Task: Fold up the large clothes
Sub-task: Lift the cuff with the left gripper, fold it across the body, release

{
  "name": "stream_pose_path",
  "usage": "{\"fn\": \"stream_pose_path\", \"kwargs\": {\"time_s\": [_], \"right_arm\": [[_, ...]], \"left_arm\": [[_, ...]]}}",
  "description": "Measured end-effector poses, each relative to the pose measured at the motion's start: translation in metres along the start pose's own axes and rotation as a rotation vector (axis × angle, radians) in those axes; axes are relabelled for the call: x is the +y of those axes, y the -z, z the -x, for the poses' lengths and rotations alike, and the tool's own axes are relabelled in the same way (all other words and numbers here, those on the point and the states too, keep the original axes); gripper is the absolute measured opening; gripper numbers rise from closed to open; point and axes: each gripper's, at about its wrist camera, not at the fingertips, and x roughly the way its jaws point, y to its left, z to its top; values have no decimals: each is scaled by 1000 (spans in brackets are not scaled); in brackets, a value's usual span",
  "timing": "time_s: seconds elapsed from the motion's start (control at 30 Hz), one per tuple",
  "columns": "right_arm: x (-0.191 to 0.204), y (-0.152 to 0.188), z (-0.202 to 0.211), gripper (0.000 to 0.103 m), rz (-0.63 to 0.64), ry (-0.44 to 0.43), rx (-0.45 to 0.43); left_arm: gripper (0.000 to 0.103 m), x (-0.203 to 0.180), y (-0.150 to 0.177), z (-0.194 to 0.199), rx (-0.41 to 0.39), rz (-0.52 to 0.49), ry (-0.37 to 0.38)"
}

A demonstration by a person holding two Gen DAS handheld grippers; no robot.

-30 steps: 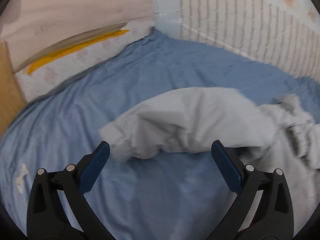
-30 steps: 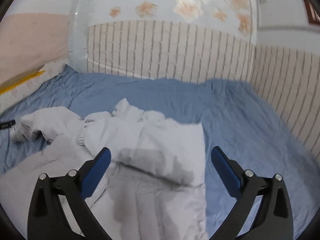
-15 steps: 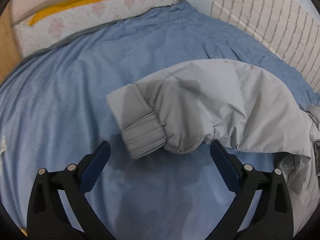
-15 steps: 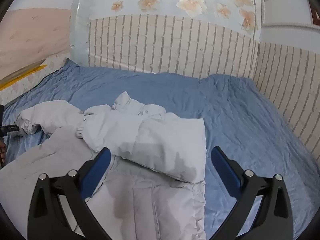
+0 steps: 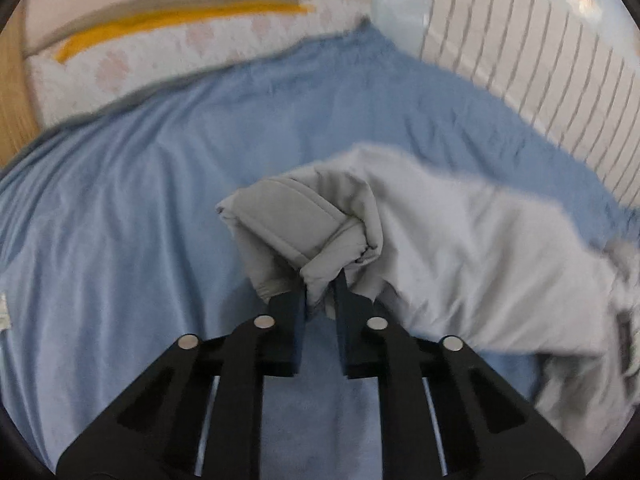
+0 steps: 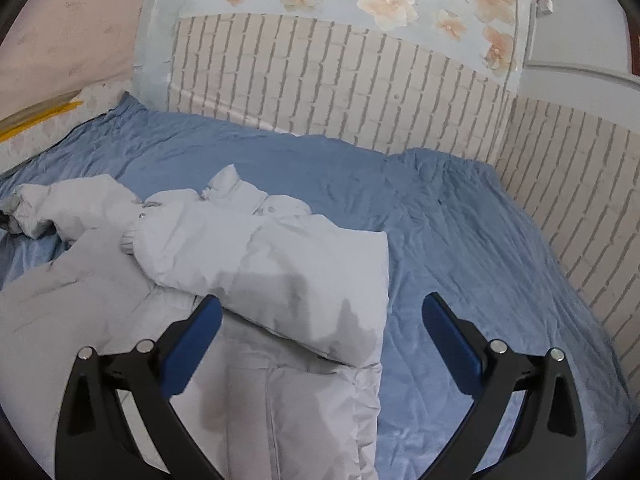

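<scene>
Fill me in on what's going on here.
A person with a gripper in each hand is folding a grey padded jacket on a blue bedsheet. The left gripper has just been closing its jaws and now pinches the cuff end of one sleeve. The right gripper hovers open over the jacket's body, holding nothing.

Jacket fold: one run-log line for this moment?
stage: sleeve fold | left claw: just closed, shut on sleeve cuff | right claw: open, over grey jacket | surface: blue bedsheet

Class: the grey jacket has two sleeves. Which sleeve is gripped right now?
The outstretched sleeve: the left gripper has just closed on its cuff. The other sleeve lies folded across the jacket, ungripped; the right gripper is open.
</scene>
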Motion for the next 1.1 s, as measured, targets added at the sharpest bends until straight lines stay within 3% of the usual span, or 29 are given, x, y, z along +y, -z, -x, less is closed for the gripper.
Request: {"fn": "stream_pose_path", "kwargs": {"time_s": [0.17,0.33,0.57,0.73,0.9,0.97,1.0,1.03,1.07,1.1], "right_arm": [[-16,-6,9,100,-58,-7,-22],[-30,-12,14,100,-110,-18,-40],[-62,-16,19,100,-213,-11,-61],[-96,-15,26,100,-315,10,-70],[-134,-1,19,100,-467,1,-20],[-145,6,13,100,-499,17,0],[-148,8,14,100,-500,37,-10],[-152,9,17,100,-496,60,-31],[-154,8,20,100,-495,62,-42],[-157,7,23,100,-500,56,-54]], "left_arm": [[6,-23,-25,63,-145,-53,64],[4,-65,-31,129,-233,-130,173],[4,-185,-3,237,-323,-420,359],[4,-306,28,282,-316,-584,517],[5,-395,79,294,-216,-707,631],[11,-421,100,291,-152,-735,694],[28,-433,111,288,-132,-733,729],[74,-440,120,291,-128,-728,741],[95,-437,127,298,-142,-721,740],[99,-434,134,307,-179,-709,739]]}}
